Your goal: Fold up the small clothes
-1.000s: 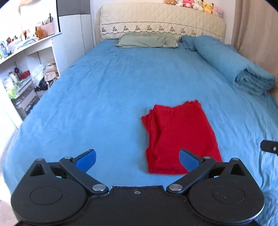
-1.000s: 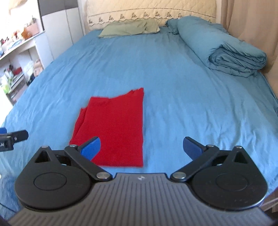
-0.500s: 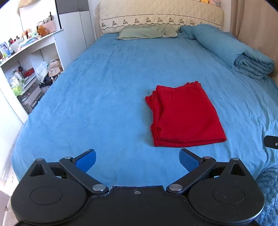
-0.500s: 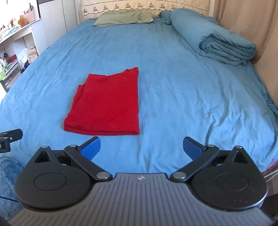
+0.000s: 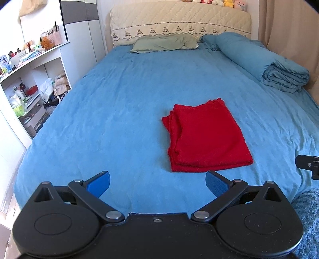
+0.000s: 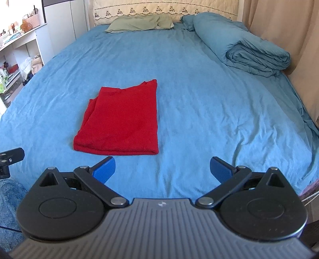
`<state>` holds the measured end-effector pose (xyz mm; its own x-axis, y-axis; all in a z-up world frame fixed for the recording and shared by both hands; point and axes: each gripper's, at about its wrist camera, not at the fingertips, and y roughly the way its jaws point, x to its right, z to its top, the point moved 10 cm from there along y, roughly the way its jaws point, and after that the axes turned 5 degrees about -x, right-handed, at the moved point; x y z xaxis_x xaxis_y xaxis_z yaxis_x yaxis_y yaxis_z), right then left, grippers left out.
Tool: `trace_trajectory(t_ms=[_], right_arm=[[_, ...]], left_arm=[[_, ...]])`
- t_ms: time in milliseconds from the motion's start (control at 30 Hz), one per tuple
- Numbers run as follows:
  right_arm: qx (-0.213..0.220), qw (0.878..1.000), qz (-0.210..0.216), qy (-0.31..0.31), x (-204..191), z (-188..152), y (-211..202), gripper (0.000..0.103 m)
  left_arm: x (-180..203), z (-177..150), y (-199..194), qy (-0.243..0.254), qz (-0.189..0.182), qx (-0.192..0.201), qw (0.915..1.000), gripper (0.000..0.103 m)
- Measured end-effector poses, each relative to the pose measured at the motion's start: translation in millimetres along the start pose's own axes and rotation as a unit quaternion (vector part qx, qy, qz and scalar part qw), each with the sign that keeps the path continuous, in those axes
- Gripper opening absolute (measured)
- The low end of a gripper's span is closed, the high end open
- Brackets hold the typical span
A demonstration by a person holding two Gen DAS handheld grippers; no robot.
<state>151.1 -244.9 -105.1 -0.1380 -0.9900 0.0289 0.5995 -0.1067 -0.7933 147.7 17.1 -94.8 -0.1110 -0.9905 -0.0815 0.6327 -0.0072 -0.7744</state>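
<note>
so, red garment (image 5: 207,137) lies folded flat in a neat rectangle on the blue bed sheet (image 5: 111,111), toward the foot half of the bed, roughly mid-width. layered fold edges show stacked along its left side in the left wrist view; near edge is a clean straight fold. in the right wrist view same garment (image 6: 121,121) sits ahead and left of centre, far edge slightly uneven.

left tongs (image 5: 157,182) spread wide, blue pads apart, nothing between them, held over the near end of the bed short of the garment, not touching it. garment's near edge sits just ahead of the right-hand pad (image 5: 216,183). right tongs (image 6: 162,169) likewise wide apart and empty, hovering over bare sheet near the foot edge, garment just ahead of its left-hand pad (image 6: 104,171), no contact.

a black bit of the other tool shows at each frame edge: right side of left view (image 5: 308,163), left side of right view (image 6: 11,157).

other stuff: rolled blue duvet (image 5: 265,65) along the right side of the bed, green pillow (image 5: 165,42) at the head, quilted cream headboard (image 5: 179,22) with plush toys (image 5: 215,2) on top, beige curtain (image 6: 279,29) on the right, white shelving (image 5: 30,79) with clutter on the left. fuzzy blue fabric (image 5: 309,211) at the bottom right corner of the left view, can't tell what it is.
</note>
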Motion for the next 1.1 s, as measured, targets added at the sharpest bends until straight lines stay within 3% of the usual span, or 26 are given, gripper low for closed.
trace_trajectory(t_ms=[1100], right_arm=[[0.005, 1.0, 0.0, 0.003, 3, 1, -5, 0.103]], left_arm=[[-2, 5, -11, 0.003, 0.003, 0.016, 0.9999, 0.103]])
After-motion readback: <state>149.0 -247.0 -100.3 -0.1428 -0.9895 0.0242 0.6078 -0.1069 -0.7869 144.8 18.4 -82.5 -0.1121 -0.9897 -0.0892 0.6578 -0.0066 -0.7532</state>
